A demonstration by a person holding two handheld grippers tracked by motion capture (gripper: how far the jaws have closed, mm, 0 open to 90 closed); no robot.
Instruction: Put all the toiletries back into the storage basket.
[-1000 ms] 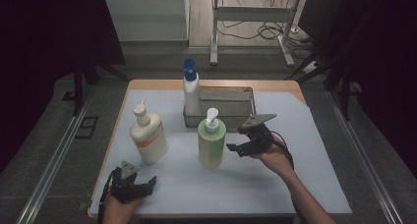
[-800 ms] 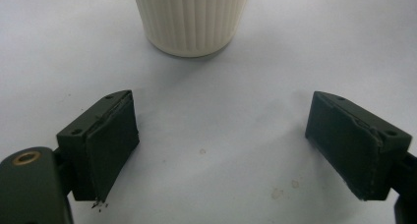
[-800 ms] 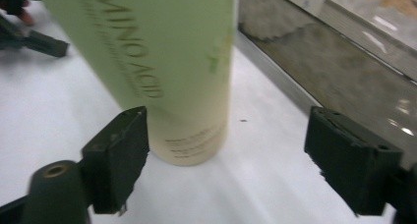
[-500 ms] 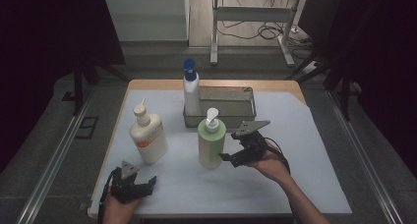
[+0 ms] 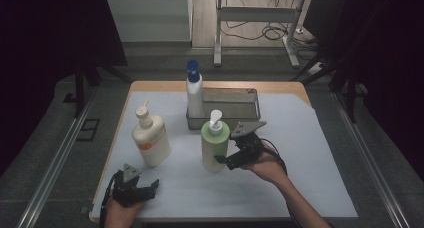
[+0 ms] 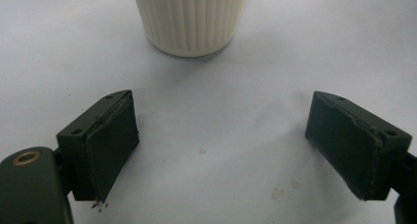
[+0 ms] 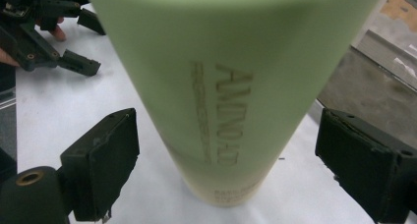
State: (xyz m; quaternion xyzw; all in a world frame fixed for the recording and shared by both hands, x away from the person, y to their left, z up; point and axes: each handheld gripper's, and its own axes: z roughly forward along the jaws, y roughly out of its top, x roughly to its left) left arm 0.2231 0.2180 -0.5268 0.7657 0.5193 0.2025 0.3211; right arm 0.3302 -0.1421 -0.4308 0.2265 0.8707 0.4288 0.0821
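A light green pump bottle (image 5: 215,144) stands upright mid-table on the white sheet. My right gripper (image 5: 225,160) reaches it low from the right. In the right gripper view the green bottle (image 7: 231,86) stands between the jaws of the right gripper (image 7: 226,135), with a gap at each pad; the jaws have just been opening. My left gripper (image 5: 150,187) rests open near the front left edge. In the left gripper view, that gripper (image 6: 246,155) holds nothing. The ribbed base of a cream pump bottle (image 6: 189,22) stands ahead of it.
The cream bottle (image 5: 150,140) with an orange label stands left of the green one. A white bottle with a blue cap (image 5: 194,90) stands at the left end of a metal tray (image 5: 235,95) at the back. The left gripper (image 7: 54,32) also appears in the right gripper view.
My right gripper has moved left and lower, up to the green bottle, and its jaws now straddle the bottle's lower part. The left gripper has stayed still.
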